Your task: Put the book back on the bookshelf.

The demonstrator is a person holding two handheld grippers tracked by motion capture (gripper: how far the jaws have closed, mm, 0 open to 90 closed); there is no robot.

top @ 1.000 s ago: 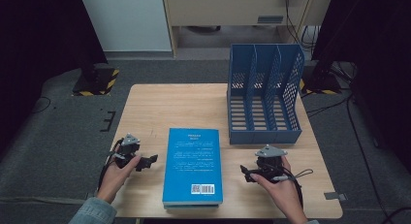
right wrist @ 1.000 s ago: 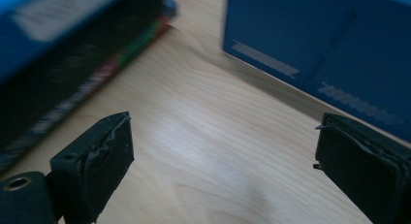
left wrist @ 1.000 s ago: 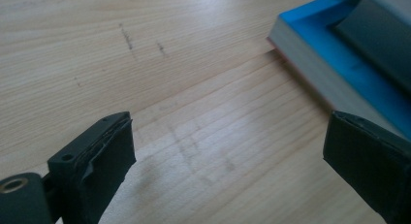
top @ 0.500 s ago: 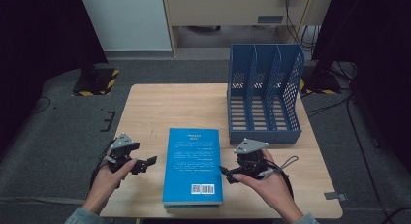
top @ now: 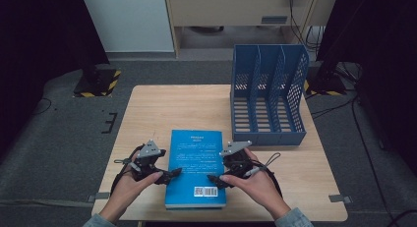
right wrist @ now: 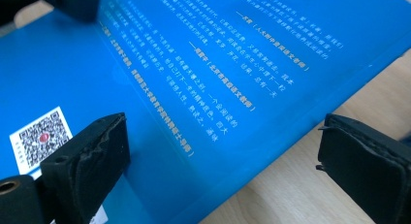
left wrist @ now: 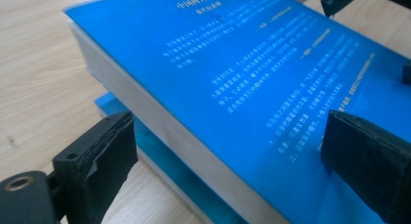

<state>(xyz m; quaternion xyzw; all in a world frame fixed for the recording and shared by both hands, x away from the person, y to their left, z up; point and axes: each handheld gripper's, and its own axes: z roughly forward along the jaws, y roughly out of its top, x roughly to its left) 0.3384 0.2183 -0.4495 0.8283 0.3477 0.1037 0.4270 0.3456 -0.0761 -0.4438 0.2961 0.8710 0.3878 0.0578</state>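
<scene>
A thick blue book (top: 194, 168) lies flat near the table's front edge, its back cover with white text and a barcode facing up. My left gripper (top: 170, 174) is open at the book's left edge. In the left gripper view the left gripper (left wrist: 228, 156) has one jaw beside the page edge and the other over the book's cover (left wrist: 242, 73). My right gripper (top: 214, 178) is open at the book's right edge. In the right gripper view the right gripper (right wrist: 225, 161) straddles that edge of the book (right wrist: 218, 64), one jaw over the cover near a QR code (right wrist: 41, 136).
A blue three-slot file holder (top: 268, 94) stands at the back right of the wooden table (top: 162, 109), just behind the book's far right corner. Bare wood lies left of the book and behind it. The floor around is dark.
Both hands have closed in on the book. The right gripper moved left onto its right edge, and the left gripper moved right to its left edge. The book has not moved.
</scene>
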